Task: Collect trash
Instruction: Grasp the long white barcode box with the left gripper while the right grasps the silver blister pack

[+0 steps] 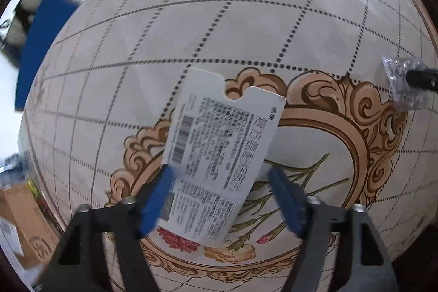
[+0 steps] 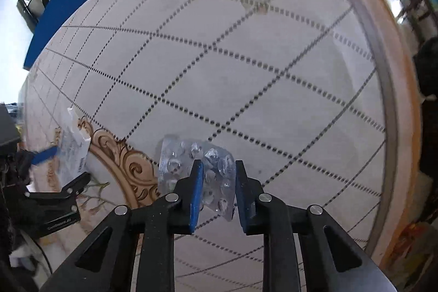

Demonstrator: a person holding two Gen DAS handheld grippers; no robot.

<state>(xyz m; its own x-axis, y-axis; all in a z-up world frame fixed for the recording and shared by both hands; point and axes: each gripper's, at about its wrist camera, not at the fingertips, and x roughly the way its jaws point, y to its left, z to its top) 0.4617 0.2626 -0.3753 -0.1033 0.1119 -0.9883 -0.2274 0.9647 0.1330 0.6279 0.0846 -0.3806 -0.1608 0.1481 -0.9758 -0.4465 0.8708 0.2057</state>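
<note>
Left gripper (image 1: 219, 193) has its blue pads spread wide on either side of a white medicine box (image 1: 219, 155), flattened, printed side up with a barcode; it looks like the box lies on the table (image 1: 246, 18) and sits between the pads, left pad touching or overlapping its lower left edge, right pad apart from it with a clear gap, so nothing is clamped yet. Box's long axis runs roughly away from the gripper, tilted a bit to the right, notched end farthest out, near end down between the fingers. So the pads straddle the short width, which judging from this is the right way to close on it; closing plus a small shift right should catch it. Being thin card flat on the cloth, it may slide or need an edge lifted. Right gripper (image 2: 219, 182) is narrowed on an empty pill blister sheet (image 2: 197, 168), clear crinkly plastic; the sheet passes between the pads and appears pinched, sticking out ahead and to the left of the fingers, lower corner hanging near the right pad. Cannot tell for sure whether it is lifted off the table. In the left view the same blister sheet (image 1: 402, 84) shows far right, well apart from the box. Left hand is clearly the nearer one to the box. No bin visible. Blue chair (image 2: 54, 18) sits beyond the table edge.
</note>
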